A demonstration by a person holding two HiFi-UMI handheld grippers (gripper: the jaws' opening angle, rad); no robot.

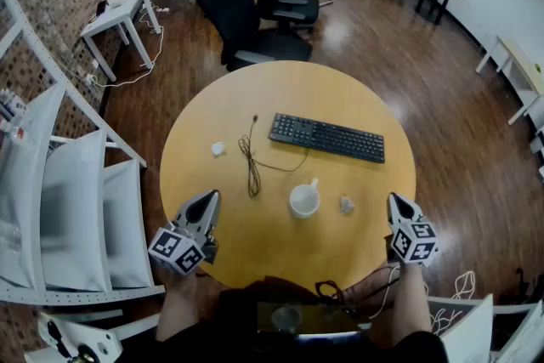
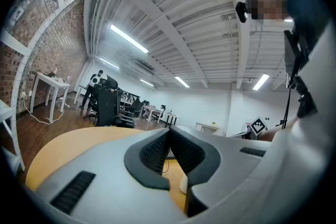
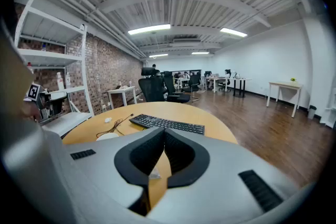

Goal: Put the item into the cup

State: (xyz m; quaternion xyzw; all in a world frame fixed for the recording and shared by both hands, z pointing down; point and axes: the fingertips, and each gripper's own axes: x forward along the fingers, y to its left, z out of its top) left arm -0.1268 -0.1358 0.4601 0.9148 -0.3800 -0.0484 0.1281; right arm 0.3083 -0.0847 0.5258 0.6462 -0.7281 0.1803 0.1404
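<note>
A white cup [image 1: 304,201] stands upright on the round yellow table [image 1: 229,110], near its front middle. Just right of the cup lies a small crumpled whitish item [image 1: 346,204]. A second crumpled white scrap [image 1: 218,149] lies further left. My left gripper [image 1: 212,195] hovers at the table's front left, jaws shut and empty. At the front right edge, my right gripper [image 1: 393,198] is also shut with nothing in it, a short way right of the item. In the right gripper view the jaws [image 3: 164,130] meet, and the item [image 3: 154,176] shows below them.
A black keyboard [image 1: 327,137] lies beyond the cup, with a dark cable [image 1: 250,161] coiled to its left. Black office chairs [image 1: 255,13] stand behind the table. A white shelf rack [image 1: 76,183] is close on the left.
</note>
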